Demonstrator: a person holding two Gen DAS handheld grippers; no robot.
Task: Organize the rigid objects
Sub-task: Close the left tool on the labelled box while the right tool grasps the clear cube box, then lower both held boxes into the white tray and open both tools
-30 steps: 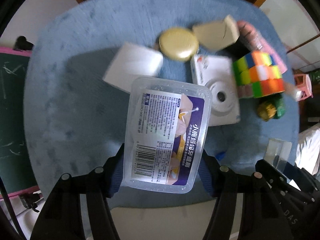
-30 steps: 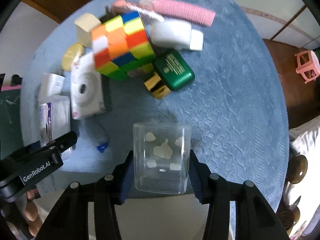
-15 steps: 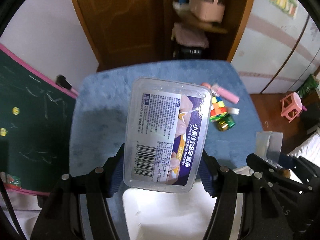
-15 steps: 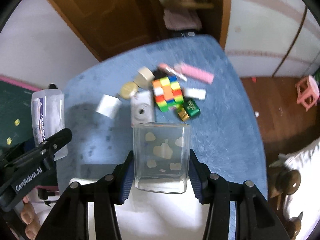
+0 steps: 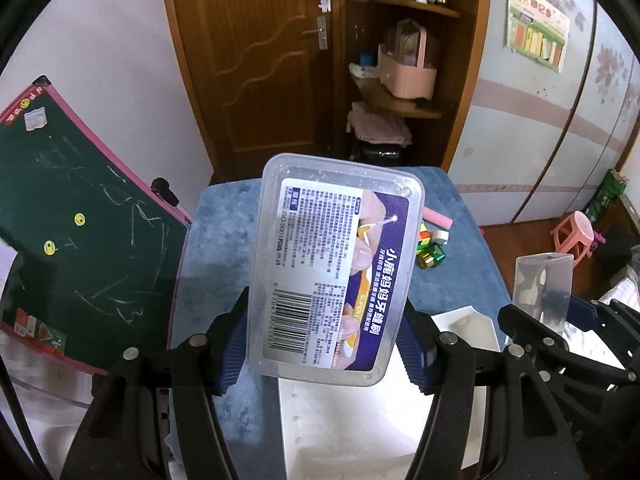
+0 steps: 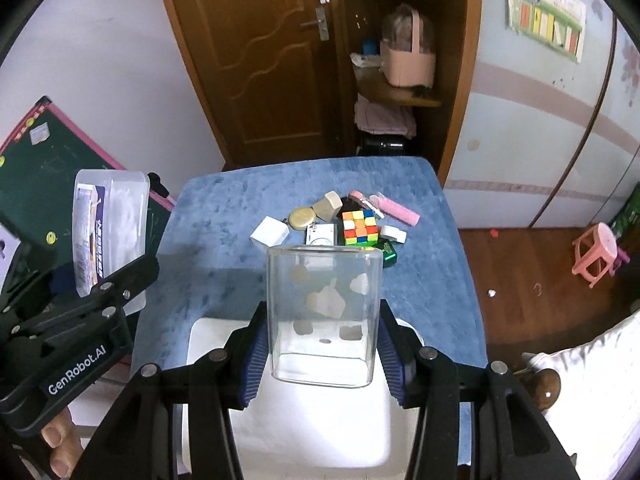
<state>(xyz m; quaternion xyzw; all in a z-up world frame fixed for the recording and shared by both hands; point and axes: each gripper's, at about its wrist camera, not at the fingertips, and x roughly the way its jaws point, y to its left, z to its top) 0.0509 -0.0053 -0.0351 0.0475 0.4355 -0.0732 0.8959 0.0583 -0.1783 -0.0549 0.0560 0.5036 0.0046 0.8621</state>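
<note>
My left gripper (image 5: 324,344) is shut on a clear plastic box with a purple-and-white label (image 5: 332,268), held high above the table. In the right wrist view that same labelled box (image 6: 108,232) shows at the left. My right gripper (image 6: 322,350) is shut on a clear square cup with white cloud prints (image 6: 324,316); the cup (image 5: 544,288) also shows at the right of the left wrist view. Both hover over a white tray (image 6: 208,344) at the near edge of the blue-covered table (image 6: 224,272). Farther back lies a cluster with a colour cube (image 6: 360,228).
The cluster also holds a white box (image 6: 270,234), a gold round tin (image 6: 302,218), a white camera (image 6: 320,236), a green case (image 6: 387,254), a pink tube (image 6: 400,212) and a beige block (image 6: 328,205). A green chalkboard (image 5: 76,248) leans at the left. A pink stool (image 6: 596,250) stands on the floor.
Both grippers have risen well above the table with their objects and tilted up, so the door, shelves and the white tray have come into view. Both grips are unchanged.
</note>
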